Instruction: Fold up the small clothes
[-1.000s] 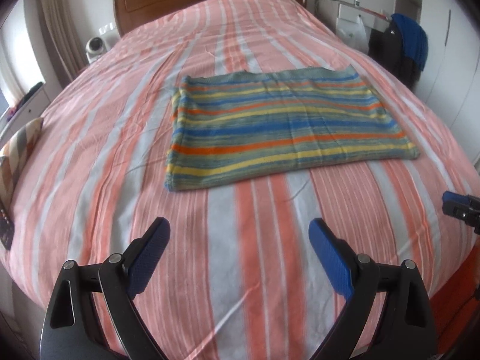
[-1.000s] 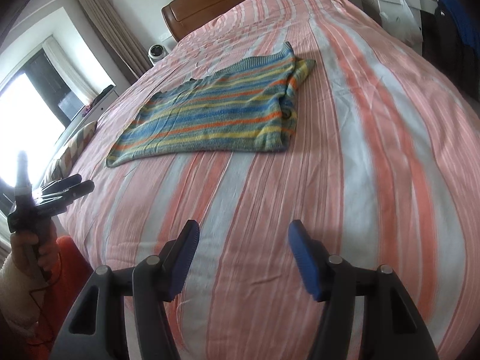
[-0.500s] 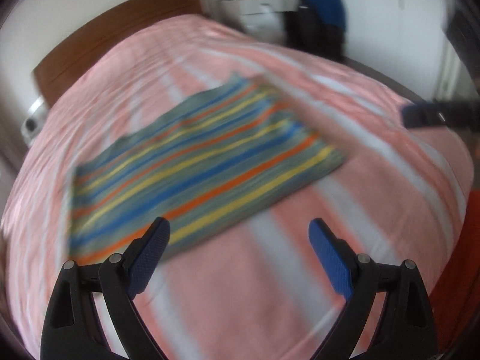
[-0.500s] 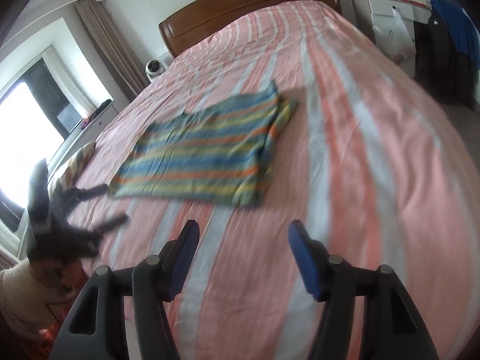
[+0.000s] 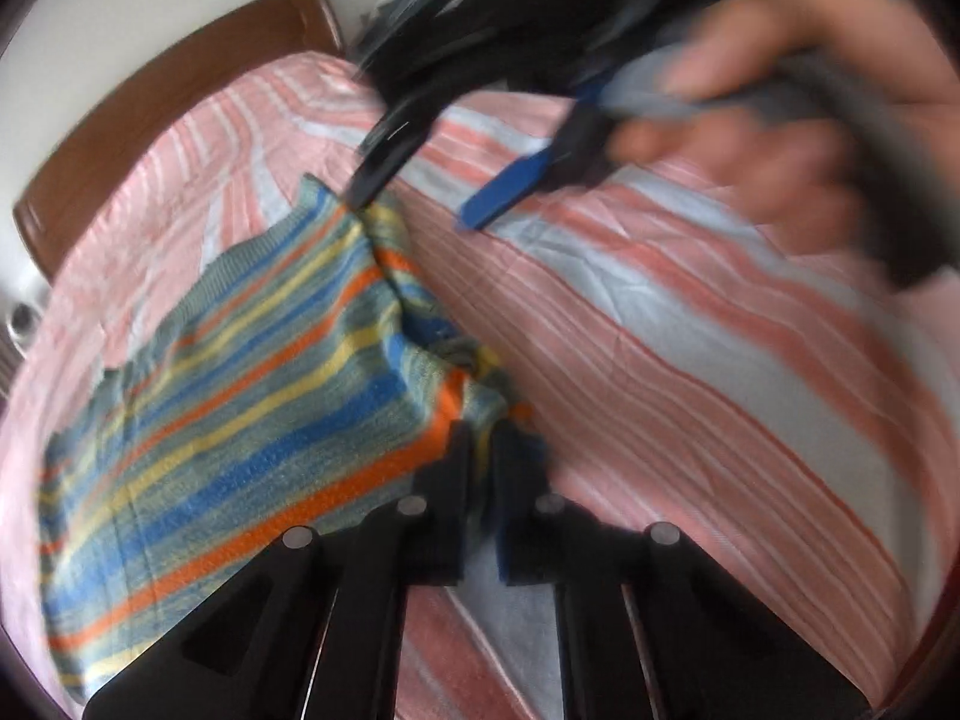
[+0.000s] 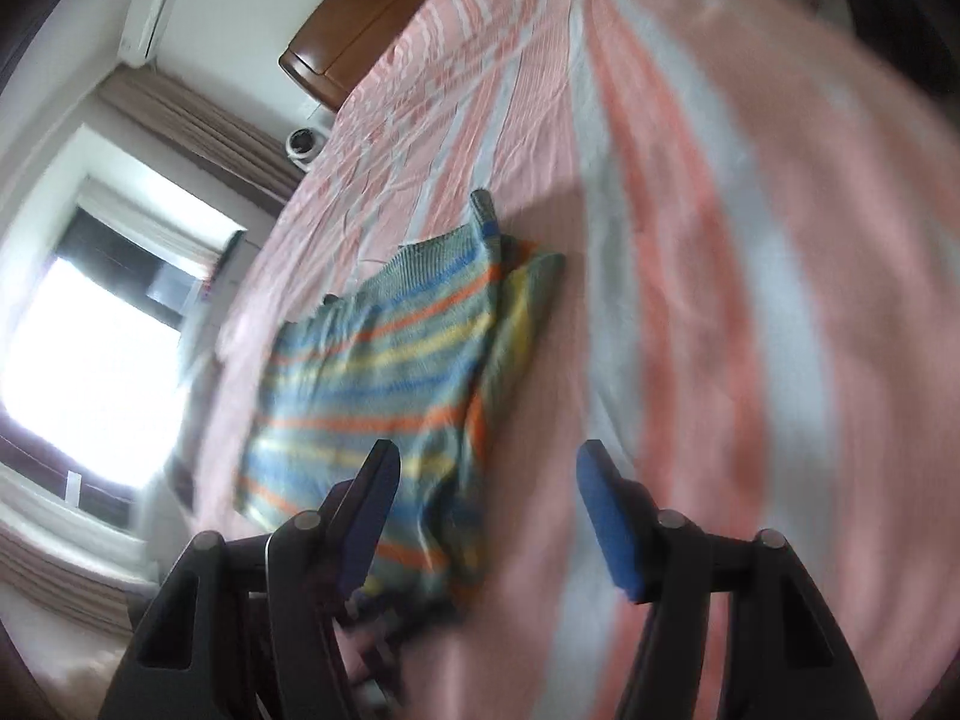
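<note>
A small knitted garment [image 5: 252, 390] with blue, yellow, orange and grey stripes lies on the bed. My left gripper [image 5: 483, 444] is shut on its near right corner. My right gripper [image 5: 420, 192] hovers open over the far right corner of the garment, held by a hand [image 5: 798, 114]. In the right wrist view the right gripper [image 6: 486, 516] is open, just above the garment [image 6: 384, 372] and its right edge. Both views are blurred by motion.
The bed [image 5: 690, 330] has a pink, orange and white striped cover and a wooden headboard [image 5: 156, 114]. A bright window [image 6: 84, 372], curtains and a small white device [image 6: 303, 144] stand to the bed's left.
Both grippers have moved in to the garment's right side. My left gripper has shut on the near corner. The right gripper has swung over the far corner, still open.
</note>
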A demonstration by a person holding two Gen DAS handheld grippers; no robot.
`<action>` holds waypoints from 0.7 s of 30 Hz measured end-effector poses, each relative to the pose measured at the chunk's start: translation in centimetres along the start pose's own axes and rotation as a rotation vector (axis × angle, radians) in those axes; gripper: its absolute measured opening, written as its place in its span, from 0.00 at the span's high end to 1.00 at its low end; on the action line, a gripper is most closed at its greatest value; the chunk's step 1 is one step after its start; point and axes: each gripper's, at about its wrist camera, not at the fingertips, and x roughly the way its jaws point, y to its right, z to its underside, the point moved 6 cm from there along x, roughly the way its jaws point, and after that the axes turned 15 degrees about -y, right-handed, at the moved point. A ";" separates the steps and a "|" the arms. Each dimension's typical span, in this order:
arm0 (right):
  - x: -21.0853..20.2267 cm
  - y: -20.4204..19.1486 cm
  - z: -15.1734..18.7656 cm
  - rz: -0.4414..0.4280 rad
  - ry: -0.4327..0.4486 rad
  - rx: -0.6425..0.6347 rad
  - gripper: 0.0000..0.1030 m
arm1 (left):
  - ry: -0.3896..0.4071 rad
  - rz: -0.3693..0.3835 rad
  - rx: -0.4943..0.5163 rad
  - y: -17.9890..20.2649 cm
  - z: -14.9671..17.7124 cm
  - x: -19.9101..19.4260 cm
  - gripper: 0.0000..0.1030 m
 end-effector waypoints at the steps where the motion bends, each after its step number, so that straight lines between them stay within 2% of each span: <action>1: 1.1 0.1 -1.1 -0.008 -0.020 0.013 0.40 | 0.001 0.032 -0.020 -0.4 0.0 -0.1 0.97; 3: 3.1 0.1 -3.8 -0.010 -0.027 0.028 0.40 | 0.010 0.097 -0.060 -1.2 0.0 -0.6 0.97; 5: 4.5 -0.2 -6.2 -0.012 -0.016 0.032 0.47 | 0.023 0.151 -0.097 -2.2 0.4 -1.3 0.97; 7: 4.8 -0.6 -7.5 0.016 0.003 0.023 0.90 | 0.038 0.186 -0.138 -3.4 1.1 -2.2 0.97; 12: 3.4 -5.8 -7.3 0.006 0.029 -0.092 0.90 | 0.107 0.258 -0.306 -9.2 4.5 -6.1 0.98; 15: 3.3 -10.7 -7.3 -0.016 0.038 -0.164 0.90 | 0.140 0.254 -0.434 -14.4 7.9 -8.4 0.98; 19: 7.0 -17.6 -8.5 -0.045 0.003 -0.241 0.90 | 0.135 0.238 -0.599 -20.9 12.4 -9.7 0.98; 21: 9.8 -20.7 -8.9 -0.053 -0.017 -0.267 0.90 | 0.130 0.214 -0.645 -22.7 14.3 -10.0 0.98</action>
